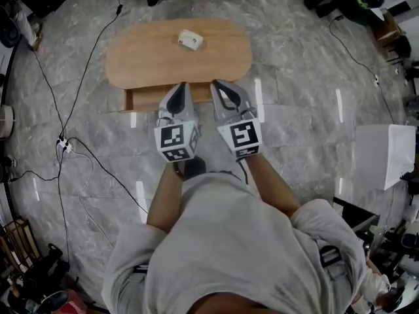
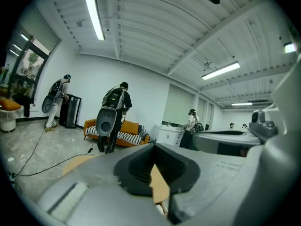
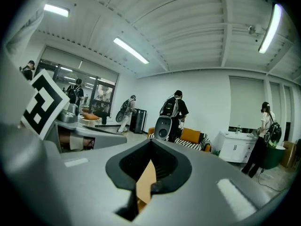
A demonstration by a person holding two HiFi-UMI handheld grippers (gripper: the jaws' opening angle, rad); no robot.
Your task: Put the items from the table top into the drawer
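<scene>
both of my tools are shut tight and hold nothing. my left gripper (image 1: 182,87) has its two jaws pressed together, and so does my right gripper (image 1: 217,85). they sit side by side, close but not touching, and point at the near edge of the oval wooden table (image 1: 144,61). in each gripper view i see only a bit of brown wood behind the closed jaws. one small white thing (image 1: 190,40) lies on the table top, near the far edge, well apart from both grippers. the drawer (image 1: 147,98) is under the table's near edge, just beside the left gripper's tip. i can't tell how far out it is. black cables (image 1: 62,142) lie on the grey floor at the left.
</scene>
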